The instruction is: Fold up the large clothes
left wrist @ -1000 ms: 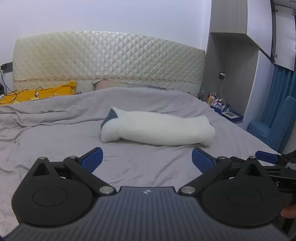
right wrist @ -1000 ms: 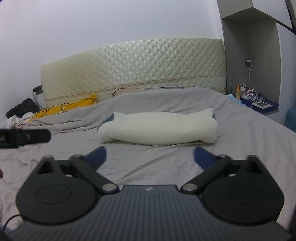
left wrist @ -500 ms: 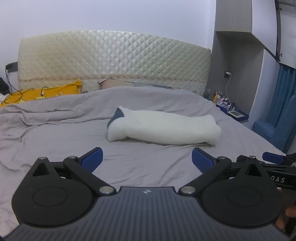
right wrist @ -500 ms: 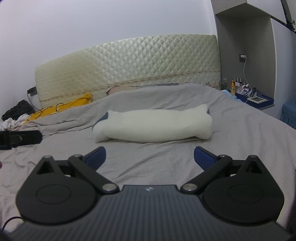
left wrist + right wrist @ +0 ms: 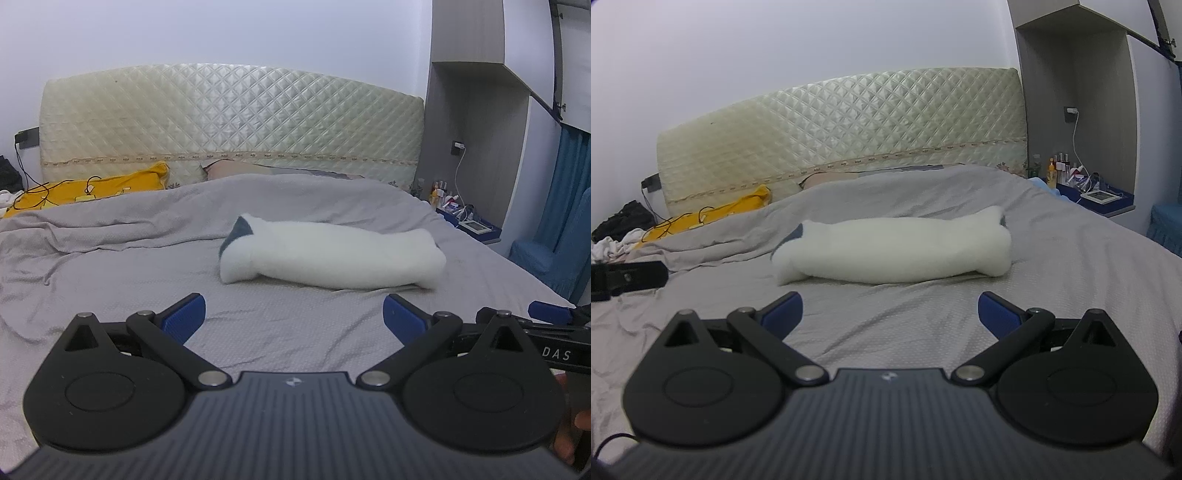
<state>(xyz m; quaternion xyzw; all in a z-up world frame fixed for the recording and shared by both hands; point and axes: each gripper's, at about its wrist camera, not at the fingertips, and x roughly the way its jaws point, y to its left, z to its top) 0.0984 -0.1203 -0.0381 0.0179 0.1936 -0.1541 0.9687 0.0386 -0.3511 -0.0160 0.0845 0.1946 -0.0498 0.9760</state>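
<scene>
Two hand-held grippers, left hand-held gripper (image 5: 293, 317) and right hand-held gripper (image 5: 890, 314), spread wide, folded white garment (image 5: 332, 258) ahead, apart

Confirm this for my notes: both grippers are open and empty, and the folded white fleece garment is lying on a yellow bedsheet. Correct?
Not quite. The folded white fleece garment lies on a grey bedsheet, as the left wrist view shows; only the pillow by the headboard is yellow. The left gripper and right gripper are indeed open and empty.

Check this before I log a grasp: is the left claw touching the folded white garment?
Apart. The left wrist view shows the open left claw short of the folded white garment, with bare grey bedsheet between them.
</scene>
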